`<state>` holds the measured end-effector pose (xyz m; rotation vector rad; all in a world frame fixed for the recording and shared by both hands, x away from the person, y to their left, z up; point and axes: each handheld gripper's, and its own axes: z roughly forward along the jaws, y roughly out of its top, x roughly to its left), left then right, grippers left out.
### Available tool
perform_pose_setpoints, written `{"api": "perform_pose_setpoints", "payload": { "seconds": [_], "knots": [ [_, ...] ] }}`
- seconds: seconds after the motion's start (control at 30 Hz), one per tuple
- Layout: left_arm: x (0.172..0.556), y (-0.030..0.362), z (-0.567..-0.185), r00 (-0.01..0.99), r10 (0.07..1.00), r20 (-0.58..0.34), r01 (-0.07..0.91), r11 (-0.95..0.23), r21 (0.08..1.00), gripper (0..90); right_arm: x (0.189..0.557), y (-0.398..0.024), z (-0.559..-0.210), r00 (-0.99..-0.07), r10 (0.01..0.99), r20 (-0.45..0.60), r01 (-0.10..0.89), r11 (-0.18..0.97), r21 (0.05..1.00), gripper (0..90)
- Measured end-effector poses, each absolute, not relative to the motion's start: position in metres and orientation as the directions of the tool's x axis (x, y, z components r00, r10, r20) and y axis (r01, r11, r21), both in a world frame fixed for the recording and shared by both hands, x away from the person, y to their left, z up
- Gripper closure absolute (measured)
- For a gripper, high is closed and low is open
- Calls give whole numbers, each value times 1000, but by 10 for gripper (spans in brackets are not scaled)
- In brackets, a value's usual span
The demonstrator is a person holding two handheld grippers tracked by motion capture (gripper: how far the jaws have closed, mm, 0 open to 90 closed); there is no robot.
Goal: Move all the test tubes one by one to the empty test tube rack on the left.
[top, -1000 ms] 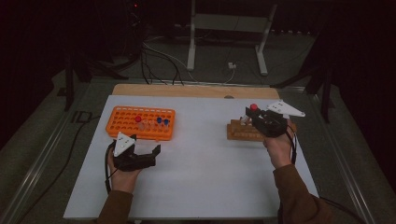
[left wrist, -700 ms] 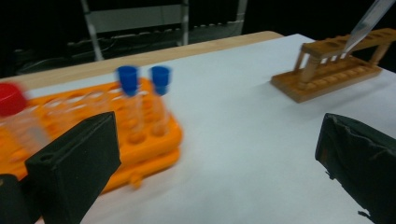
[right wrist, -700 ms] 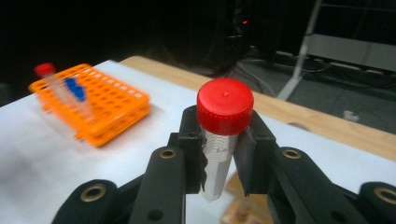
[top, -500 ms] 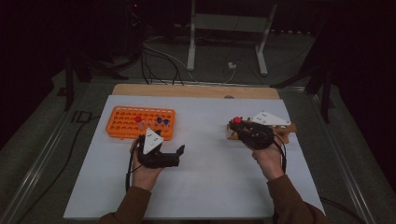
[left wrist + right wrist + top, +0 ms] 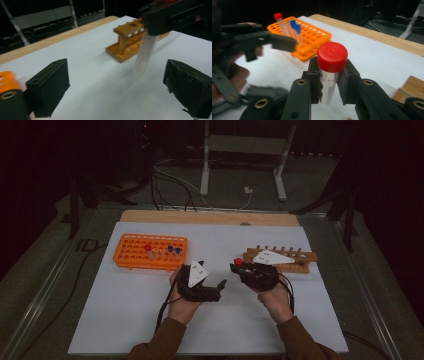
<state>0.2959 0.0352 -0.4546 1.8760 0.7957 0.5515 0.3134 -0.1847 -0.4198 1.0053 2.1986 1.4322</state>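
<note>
Two tongs: right [image 5: 331,82] gripping tube [image 5: 331,75].

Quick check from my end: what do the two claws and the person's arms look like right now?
Both the left claw and the right claw are black, each topped by a grey three-cornered plate and trailing a black cable. Brass-coloured rings sit in the right claw's arms. The person wears brown sleeves.

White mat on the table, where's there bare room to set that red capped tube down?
The white mat is bare along its near edge left of the left claw, and across the far strip between the orange rack and wooden rack. It is crowded mid-table, where the right claw holds the red-capped tube.
</note>
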Motion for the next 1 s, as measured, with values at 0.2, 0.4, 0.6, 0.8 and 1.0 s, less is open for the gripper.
{"api": "perform_pose_setpoints", "payload": {
  "seconds": [0.2, 0.4, 0.6, 0.8, 1.0],
  "knots": [
    [295, 18, -457, 714, 699, 34, 278, -327, 903, 233, 309, -175, -421, -720, 683, 123, 385, 245, 890, 743],
    [293, 17, -456, 722, 691, 35, 260, -319, 911, 461, 308, -170, -421, -729, 673, 127, 387, 252, 887, 743],
    [292, 19, -455, 744, 668, 28, 250, -316, 915, 662, 307, -168, -422, -733, 668, 128, 388, 256, 885, 743],
    [292, 19, -456, 752, 659, 22, 253, -318, 914, 744, 308, -169, -422, -734, 667, 130, 387, 253, 887, 704],
    [295, 24, -456, 733, 680, 22, 270, -320, 908, 746, 308, -177, -421, -733, 665, 142, 383, 231, 894, 493]
  ]
}}
